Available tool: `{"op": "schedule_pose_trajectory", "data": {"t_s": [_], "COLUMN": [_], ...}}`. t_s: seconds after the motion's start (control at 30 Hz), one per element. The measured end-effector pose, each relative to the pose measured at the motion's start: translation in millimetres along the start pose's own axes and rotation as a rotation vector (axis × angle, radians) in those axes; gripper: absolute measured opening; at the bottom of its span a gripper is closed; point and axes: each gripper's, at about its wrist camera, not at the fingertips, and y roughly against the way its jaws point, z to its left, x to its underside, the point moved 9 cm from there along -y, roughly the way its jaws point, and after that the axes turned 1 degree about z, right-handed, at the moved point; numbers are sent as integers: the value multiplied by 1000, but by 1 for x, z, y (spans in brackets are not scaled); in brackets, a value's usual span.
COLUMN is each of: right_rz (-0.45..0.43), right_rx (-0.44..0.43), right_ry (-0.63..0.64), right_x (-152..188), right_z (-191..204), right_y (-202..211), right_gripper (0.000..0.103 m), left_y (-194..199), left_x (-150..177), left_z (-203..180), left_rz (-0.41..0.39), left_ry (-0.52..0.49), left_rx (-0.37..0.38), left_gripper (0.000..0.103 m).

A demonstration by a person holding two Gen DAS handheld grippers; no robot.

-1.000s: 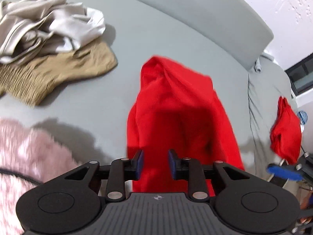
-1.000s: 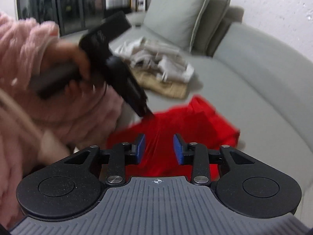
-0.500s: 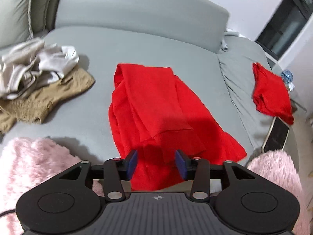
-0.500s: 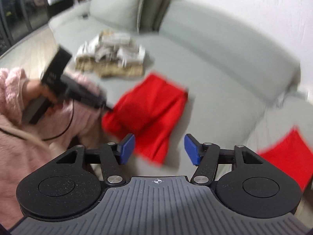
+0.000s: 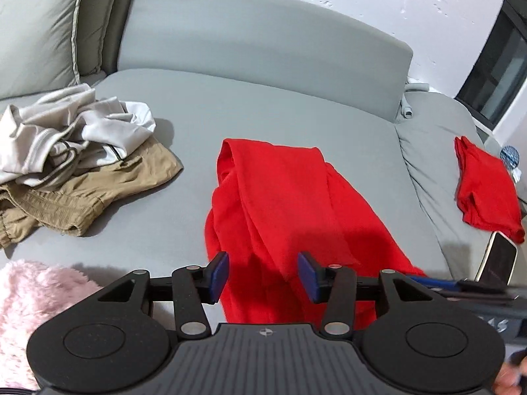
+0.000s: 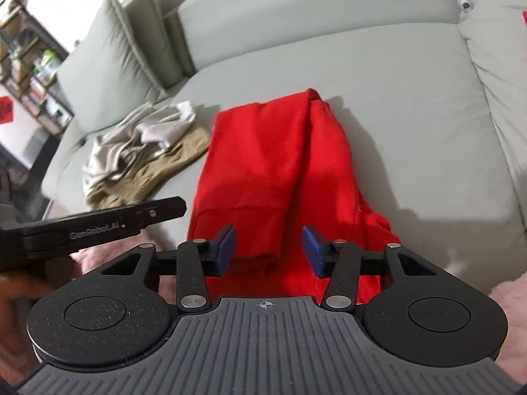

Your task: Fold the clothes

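Observation:
A red garment (image 5: 290,204) lies loosely folded lengthwise on the grey sofa seat (image 5: 184,105), its near end hanging over the front edge. It also shows in the right wrist view (image 6: 273,171). My left gripper (image 5: 263,275) is open and empty, just above the garment's near end. My right gripper (image 6: 268,250) is open and empty, also over the near end. The left tool's body (image 6: 98,227) shows at the left of the right wrist view.
A pile of white clothes (image 5: 69,131) on tan shorts (image 5: 85,191) lies at the left of the seat. A folded red garment (image 5: 484,184) and a phone (image 5: 497,260) lie on the right cushion. Pillows (image 5: 42,29) stand at the back left.
Both grippers have opened wider and pulled back from the red garment. The garment now lies flat on the seat, released. The right view has swung to face it squarely.

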Motion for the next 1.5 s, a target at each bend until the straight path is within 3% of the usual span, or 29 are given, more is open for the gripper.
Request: {"op": "schedule_pose_trajectory", "data": {"t_s": [0.13, 0.2, 0.27, 0.53, 0.73, 0.97, 1.0, 1.07, 1.13, 1.2, 1.3, 1.4, 1.5], "right_rz": [-5, 13, 46, 108, 98, 104, 102, 99, 94, 74, 3, -6, 47], "right_rx": [18, -4, -48, -57, -56, -54, -56, -63, -75, -100, -213, -260, -277], "right_ry": [3, 5, 1, -41, -42, -41, -40, -43, -55, -77, -156, -208, -288], "right_x": [-7, -10, -11, 1, 8, 13, 14, 14, 14, 10, -2, -6, -2], "right_z": [2, 3, 5, 0, -2, -4, -4, -5, -6, -7, -6, -8, -14], "right_y": [-10, -14, -24, -46, -49, -51, -51, -51, -49, -44, -25, -21, -32], "right_gripper": [50, 46, 36, 43, 42, 44, 44, 45, 46, 50, 63, 67, 67], "left_y": [-15, -24, -30, -42, -46, -50, -50, -49, -46, -38, -27, -29, -33], "left_x": [-6, -7, -5, 4, 6, 10, 10, 9, 5, -5, -18, -12, -5], "left_z": [-4, -6, -7, 4, 0, 2, 2, 1, -1, -2, -4, -1, 3], "left_rz": [5, 8, 11, 27, 49, 104, 111, 125, 130, 115, 94, 106, 122], "left_ry": [35, 41, 31, 47, 68, 130, 137, 151, 181, 246, 335, 334, 321], "left_rx": [33, 49, 48, 34, 105, 115, 127, 149, 181, 233, 307, 291, 265], "left_gripper": [45, 45, 45, 44, 36, 40, 38, 14, 8, 6, 4, 4, 5]}}
